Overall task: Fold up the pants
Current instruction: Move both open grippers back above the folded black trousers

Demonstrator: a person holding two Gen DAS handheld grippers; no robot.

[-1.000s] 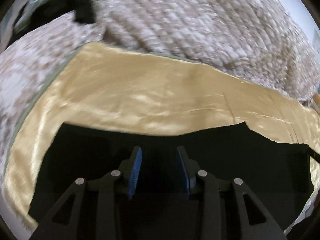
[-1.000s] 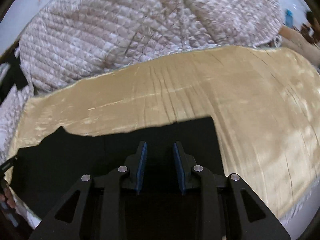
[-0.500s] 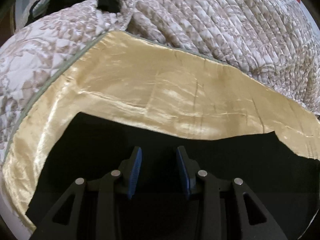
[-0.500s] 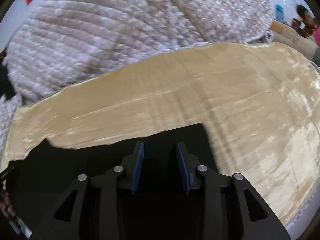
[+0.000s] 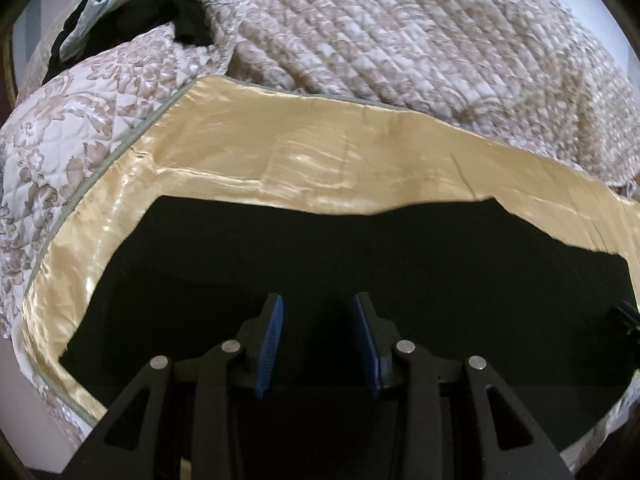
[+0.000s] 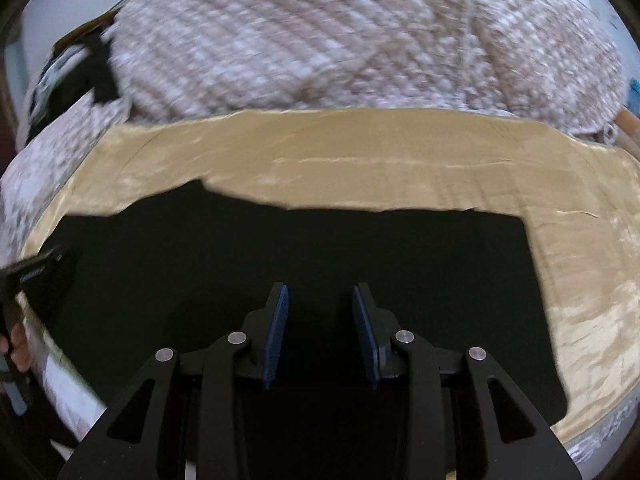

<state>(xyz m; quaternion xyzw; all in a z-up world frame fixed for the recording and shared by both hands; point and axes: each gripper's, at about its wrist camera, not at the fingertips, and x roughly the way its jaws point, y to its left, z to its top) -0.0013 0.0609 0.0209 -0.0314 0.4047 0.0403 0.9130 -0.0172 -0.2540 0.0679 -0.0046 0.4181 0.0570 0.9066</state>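
Black pants (image 5: 320,256) lie flat on a shiny gold sheet (image 5: 280,160). My left gripper (image 5: 318,312) hovers over their near part, open, with only dark cloth seen behind the gap between its blue pads. In the right wrist view the pants (image 6: 280,252) span most of the width, with a straight end at the right. My right gripper (image 6: 320,300) stands open over them, nothing pinched. The left gripper (image 6: 24,276) and a hand (image 6: 18,344) show at that view's left edge. The right gripper's tip (image 5: 628,320) peeks in at the left wrist view's right edge.
A quilted beige floral bedspread (image 5: 400,40) is bunched up behind the gold sheet (image 6: 360,160). A pile of dark and pale green clothes (image 5: 120,12) sits at the far left on the quilt (image 6: 320,40). The bed's near edge runs just below the pants.
The right gripper's jaws have widened a little and it has swung left, so the pants' right end now sits further right in its view. The left gripper has shifted across the pants.
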